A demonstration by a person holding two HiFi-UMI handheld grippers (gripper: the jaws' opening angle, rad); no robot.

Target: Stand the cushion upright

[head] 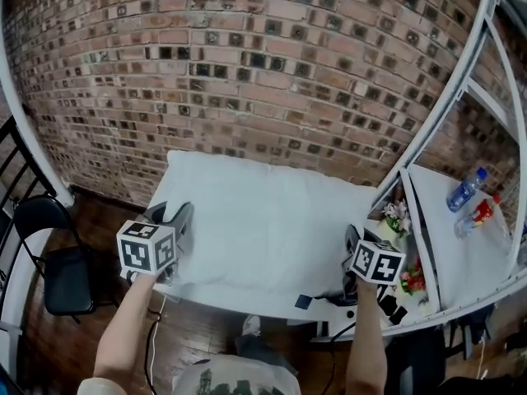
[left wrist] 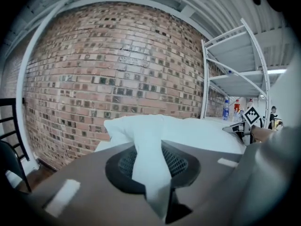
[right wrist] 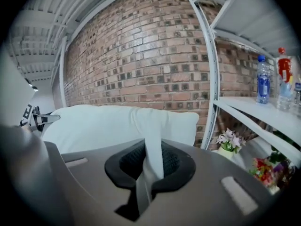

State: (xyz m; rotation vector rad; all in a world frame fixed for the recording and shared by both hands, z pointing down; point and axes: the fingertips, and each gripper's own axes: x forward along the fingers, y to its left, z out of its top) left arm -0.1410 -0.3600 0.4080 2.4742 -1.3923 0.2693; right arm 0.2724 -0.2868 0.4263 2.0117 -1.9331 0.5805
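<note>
our left tool (head: 171, 216) and right tool (head: 352, 241) each pinch a near corner of the white cushion (head: 263, 225).

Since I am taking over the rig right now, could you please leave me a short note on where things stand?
Left claw: shut on a fold of the white cushion, at its near left corner.
Right claw: shut on a fold at the near right corner.
Cushion: held by its near edge in front of the brick wall, beside the white shelf; it looks closer to flat than upright.
Done: both grips are taken.
Left: tip the cushion up until it stands on edge, probably leaning on the wall, then release both claws.
</note>
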